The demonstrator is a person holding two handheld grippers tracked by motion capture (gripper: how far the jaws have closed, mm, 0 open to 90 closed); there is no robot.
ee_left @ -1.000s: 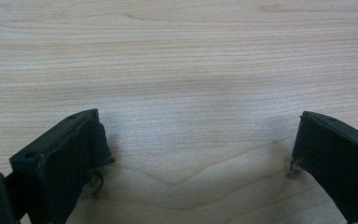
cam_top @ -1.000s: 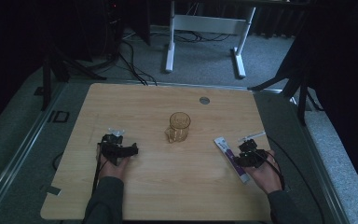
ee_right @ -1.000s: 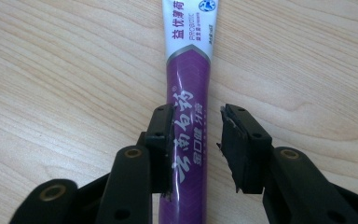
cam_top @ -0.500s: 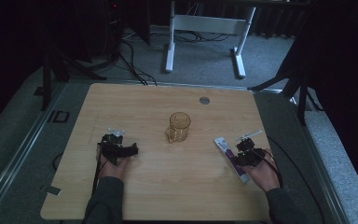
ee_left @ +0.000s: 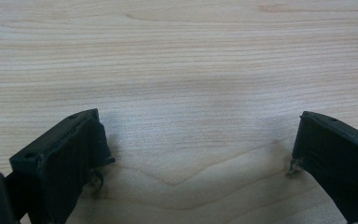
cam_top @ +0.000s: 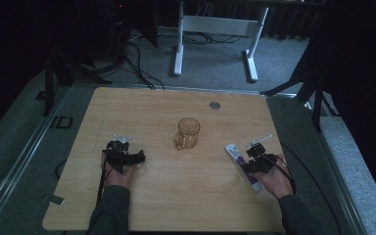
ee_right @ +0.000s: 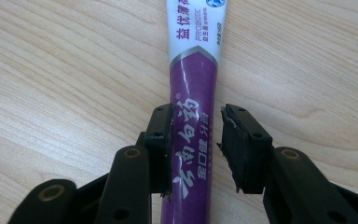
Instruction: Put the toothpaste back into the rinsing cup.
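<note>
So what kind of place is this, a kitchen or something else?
Probably a lab or recording room, not a kitchen: a bare wooden table on grey carpet, cables trailing across the floor, and a white desk frame behind.

Tube right of mug

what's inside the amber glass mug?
Nothing visible inside the amber glass mug from the high view; its rim is open, but the patterned glass and dim light hide the bottom. It stands on the wooden table.
</note>
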